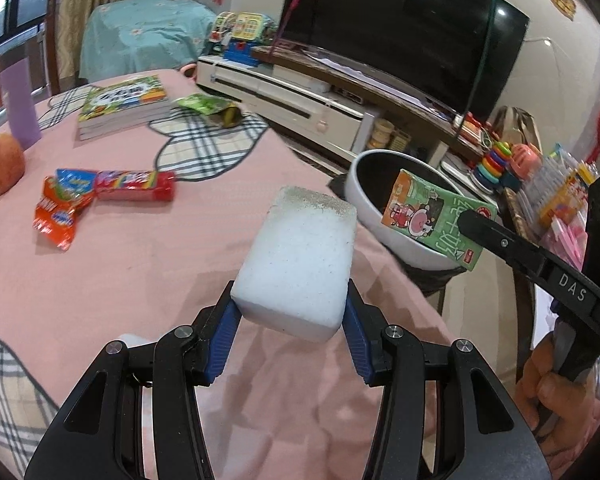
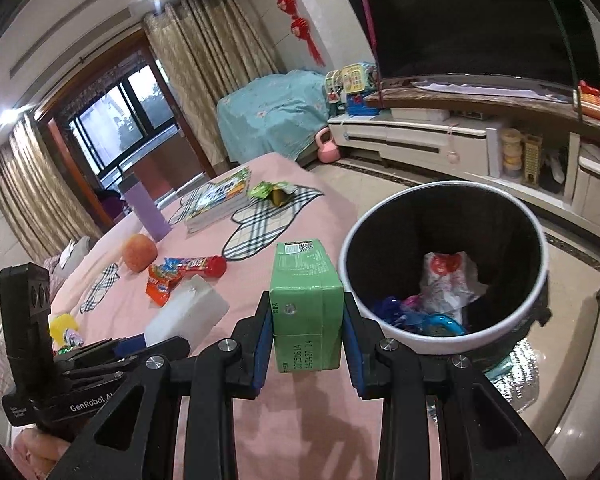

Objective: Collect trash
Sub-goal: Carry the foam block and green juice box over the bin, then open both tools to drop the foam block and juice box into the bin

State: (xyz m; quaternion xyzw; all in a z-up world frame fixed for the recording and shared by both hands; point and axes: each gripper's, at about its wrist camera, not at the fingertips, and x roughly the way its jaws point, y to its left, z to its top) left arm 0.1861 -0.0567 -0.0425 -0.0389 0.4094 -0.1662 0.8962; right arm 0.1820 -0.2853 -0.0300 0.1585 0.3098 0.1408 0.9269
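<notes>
The left gripper (image 1: 290, 312) pointed forward and downward, its blue pads (image 1: 224, 338) clamped on both sides of a white foam block (image 1: 300, 264). The right gripper (image 2: 308, 330) was angled downward, jaws pressed against the flanks of a green carton (image 2: 306, 308). A hand (image 1: 556, 392) gripped the right gripper's handle from below

Clamped green carton (image 2: 306, 300), white foam block (image 1: 300, 264)
</notes>
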